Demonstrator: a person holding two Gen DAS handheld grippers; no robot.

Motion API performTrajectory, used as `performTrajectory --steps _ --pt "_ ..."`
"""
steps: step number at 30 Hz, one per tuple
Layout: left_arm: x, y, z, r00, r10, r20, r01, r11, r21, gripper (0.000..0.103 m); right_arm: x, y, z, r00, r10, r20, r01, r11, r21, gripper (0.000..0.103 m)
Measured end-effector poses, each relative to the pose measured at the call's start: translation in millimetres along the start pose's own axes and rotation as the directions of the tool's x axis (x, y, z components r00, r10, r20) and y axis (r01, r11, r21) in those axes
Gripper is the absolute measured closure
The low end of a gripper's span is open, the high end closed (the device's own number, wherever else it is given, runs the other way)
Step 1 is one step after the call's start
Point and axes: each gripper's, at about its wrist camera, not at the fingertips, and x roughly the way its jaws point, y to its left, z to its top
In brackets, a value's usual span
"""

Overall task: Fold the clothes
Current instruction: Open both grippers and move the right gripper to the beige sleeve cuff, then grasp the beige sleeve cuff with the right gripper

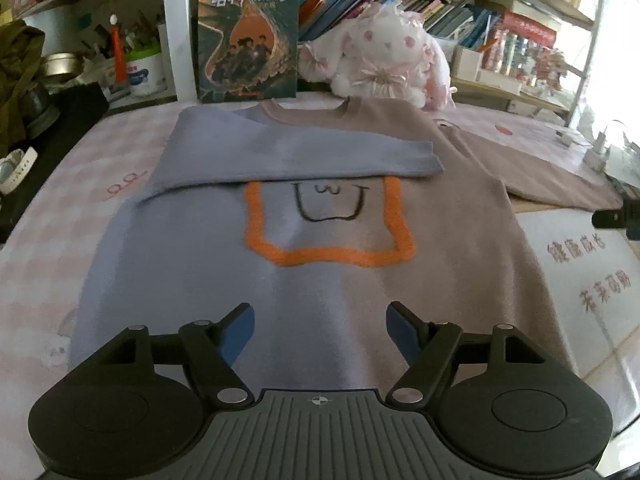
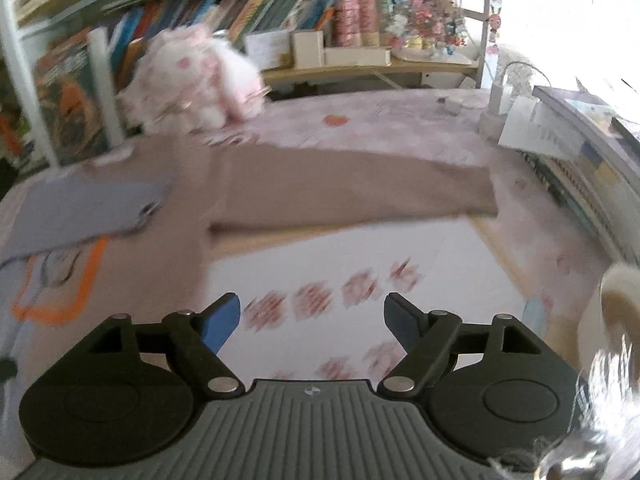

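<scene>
A two-tone sweater, blue-grey on the left and tan on the right, lies flat on the table with an orange outline on its chest. Its blue left sleeve is folded across the chest. Its tan right sleeve lies stretched out to the right. My left gripper is open and empty, hovering over the sweater's lower hem. My right gripper is open and empty over the white mat, below the tan sleeve. The right wrist view is motion-blurred.
A Harry Potter book and a pink plush toy stand behind the sweater's collar. Bookshelves line the back. Stacked books sit at the right edge. A pink checked cloth covers the table.
</scene>
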Motion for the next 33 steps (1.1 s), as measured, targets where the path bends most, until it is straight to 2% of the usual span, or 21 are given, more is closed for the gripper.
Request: performTrajectory --steps 8,11,21,28,29,30,31,33 --pt "7 -39 -1 0.995 0.084 -0.051 -0.086 0.995 -0.040 0.028 52 -60 54 0.999 -0.014 -0.040 0.017 0.997 0.074 0.024" --pt "9 -46 -3 0.990 0.120 -0.072 -0.125 0.990 -0.068 0.024 69 -74 64 0.997 -0.020 -0.073 0.029 0.992 0.126 0.023" --pt "11 -53 0 0.976 0.185 -0.114 -0.198 0.973 -0.115 0.023 97 -104 73 0.993 -0.037 -0.112 0.063 0.970 0.236 0.024" --pt "12 -55 -2 0.967 0.211 -0.140 -0.228 0.967 -0.114 0.023 107 -111 79 0.996 -0.034 -0.078 0.054 0.961 0.270 0.026" --pt "12 -56 -2 0.966 0.214 -0.142 -0.231 0.966 -0.112 0.023 108 -111 80 0.997 -0.026 -0.070 0.044 0.962 0.268 0.031" --pt "13 -57 -3 0.965 0.217 -0.144 -0.233 0.966 -0.110 0.023 108 -110 81 0.998 -0.017 -0.062 0.033 0.963 0.266 0.043" --pt "13 -57 -3 0.965 0.219 -0.146 -0.236 0.966 -0.108 0.023 109 -110 81 0.998 -0.002 -0.058 0.017 0.964 0.264 0.049" --pt "13 -58 -3 0.964 0.223 -0.147 -0.239 0.965 -0.107 0.023 110 -111 81 0.998 0.031 -0.052 -0.017 0.965 0.260 0.074"
